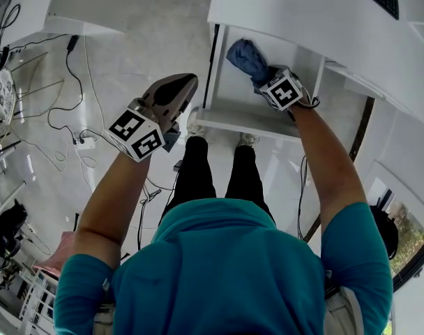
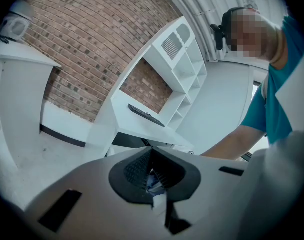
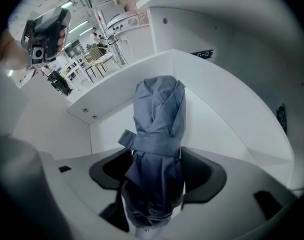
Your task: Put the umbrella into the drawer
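The right gripper (image 3: 154,171) pointed steeply down into the open drawer (image 3: 222,104), jaws spread wide either side of the folded umbrella (image 3: 159,109), seemingly not pinching it; the umbrella's long axis ran on from the jaws toward the drawer's far corner

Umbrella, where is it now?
In the head view, top, just right of centre, the umbrella is in the open drawer, between the right gripper's jaws.

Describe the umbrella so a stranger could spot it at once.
Under the white desk, look into its open drawer. The folded blue-grey umbrella sits between the jaws of the right gripper, the only coloured thing in that white drawer.
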Motion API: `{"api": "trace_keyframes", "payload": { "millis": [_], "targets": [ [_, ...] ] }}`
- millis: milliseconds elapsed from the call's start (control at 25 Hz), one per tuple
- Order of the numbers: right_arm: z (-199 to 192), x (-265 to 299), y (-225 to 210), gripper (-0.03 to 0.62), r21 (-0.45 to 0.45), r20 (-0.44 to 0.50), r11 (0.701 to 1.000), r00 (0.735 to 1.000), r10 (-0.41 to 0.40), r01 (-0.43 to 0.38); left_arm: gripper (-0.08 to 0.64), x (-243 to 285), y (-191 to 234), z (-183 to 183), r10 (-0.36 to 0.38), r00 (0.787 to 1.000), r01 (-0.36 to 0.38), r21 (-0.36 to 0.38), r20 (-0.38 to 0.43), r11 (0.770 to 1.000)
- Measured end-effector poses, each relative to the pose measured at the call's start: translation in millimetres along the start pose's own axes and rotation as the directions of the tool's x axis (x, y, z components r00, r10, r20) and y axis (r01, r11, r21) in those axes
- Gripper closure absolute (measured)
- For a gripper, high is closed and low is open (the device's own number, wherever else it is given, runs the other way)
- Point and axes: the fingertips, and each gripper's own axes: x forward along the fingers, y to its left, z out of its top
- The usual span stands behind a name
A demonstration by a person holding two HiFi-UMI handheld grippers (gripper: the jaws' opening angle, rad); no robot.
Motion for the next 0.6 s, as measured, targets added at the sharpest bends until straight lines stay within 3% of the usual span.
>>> {"api": "trace_keyframes", "payload": {
  "millis": [280,600],
  "targets": [
    [22.3,-33.3,7.0,0.311,0.012,0.111,1.0,0.994,0.018,-0.019,0.548,-1.8,-8.2,6.5,-0.011,1.0,0.011,0.01,0.004,1.0],
    [45.9,-113.9,20.3,0.311,0.041,0.257,0.999,0.966,0.02,-0.031,0.548,-7.9,-39.3,43.8,-0.02,1.0,0.018,0.077,0.021,0.997]
  ]
}}
